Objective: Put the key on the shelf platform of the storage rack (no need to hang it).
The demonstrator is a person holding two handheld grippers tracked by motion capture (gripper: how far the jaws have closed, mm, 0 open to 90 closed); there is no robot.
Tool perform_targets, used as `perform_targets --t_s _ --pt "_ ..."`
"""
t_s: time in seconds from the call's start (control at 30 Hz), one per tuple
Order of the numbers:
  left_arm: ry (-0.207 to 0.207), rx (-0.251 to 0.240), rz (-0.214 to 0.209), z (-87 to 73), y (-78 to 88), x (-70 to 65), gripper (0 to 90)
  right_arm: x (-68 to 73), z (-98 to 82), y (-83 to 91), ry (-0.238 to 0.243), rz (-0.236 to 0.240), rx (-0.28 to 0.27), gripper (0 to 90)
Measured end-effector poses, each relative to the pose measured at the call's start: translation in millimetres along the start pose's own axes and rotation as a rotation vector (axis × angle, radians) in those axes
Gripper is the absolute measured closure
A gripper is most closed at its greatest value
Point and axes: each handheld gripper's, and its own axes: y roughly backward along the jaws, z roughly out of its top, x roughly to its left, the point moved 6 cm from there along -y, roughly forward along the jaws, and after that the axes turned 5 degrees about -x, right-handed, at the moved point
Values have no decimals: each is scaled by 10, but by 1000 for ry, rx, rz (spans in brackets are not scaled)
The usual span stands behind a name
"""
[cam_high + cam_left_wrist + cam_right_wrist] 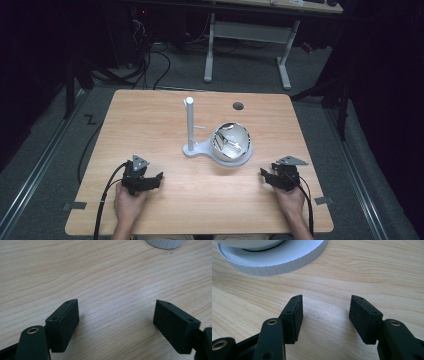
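A white stand (196,148) with an upright pole (190,122) sits mid-table, and its round ribbed base (282,260) carries a shiny metal bowl (231,142). My left gripper (156,181) rests on the wooden table (150,125) at the near left. Its jaws are open over bare wood (116,302), and the edge of the base (165,243) shows far off. At the near right lies my right gripper (264,177), a short way in front of the ribbed base. It is open too, with nothing between its jaws (325,297).
A dark round hole (238,106) marks the table top behind the bowl. Beyond the far edge, a white desk frame (247,35) and loose cables (150,60) stand on the grey floor. A cable trails from each gripper toward the near edge.
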Motion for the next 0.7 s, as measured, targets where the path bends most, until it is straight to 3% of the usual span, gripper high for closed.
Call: perform_targets --t_s 0.17,0.7 --pt "0 0 0 -1 1 -1 211 13 -6 -13 42 -18 -2 417" --pt "1 0 -2 -1 1 -1 211 13 -7 -14 40 -16 -1 408"
